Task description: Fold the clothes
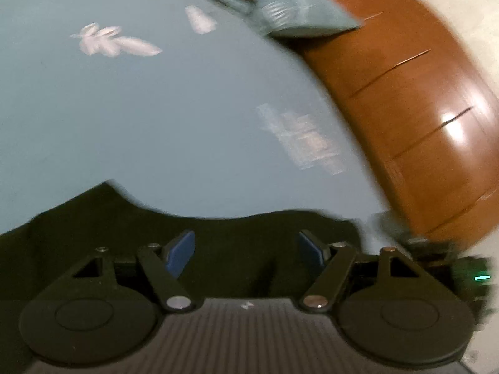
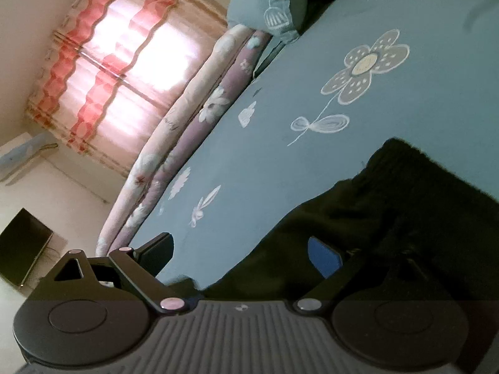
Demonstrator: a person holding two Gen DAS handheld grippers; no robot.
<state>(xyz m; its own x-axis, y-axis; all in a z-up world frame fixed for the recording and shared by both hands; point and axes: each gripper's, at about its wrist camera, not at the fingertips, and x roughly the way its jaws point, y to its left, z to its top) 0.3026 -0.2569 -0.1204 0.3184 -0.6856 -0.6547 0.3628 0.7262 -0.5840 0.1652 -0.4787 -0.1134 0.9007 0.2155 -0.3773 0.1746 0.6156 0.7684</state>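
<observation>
Jaws of both grippers spread, pinching nothing; black garment (image 2: 389,218) lies rumpled, dark, on blue bedsheet (image 1: 156,124).

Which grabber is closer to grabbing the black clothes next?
Probably the left gripper: its open jaws have the black garment lying right between them. The right gripper only has its edge.

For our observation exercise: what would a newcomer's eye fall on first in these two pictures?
The dark garment sprawls across the lower part of both views on the blue patterned bedsheet. In the right wrist view, a glowing window with red-banded curtains fills the upper left, and a big white flower drawing marks the sheet.
</observation>
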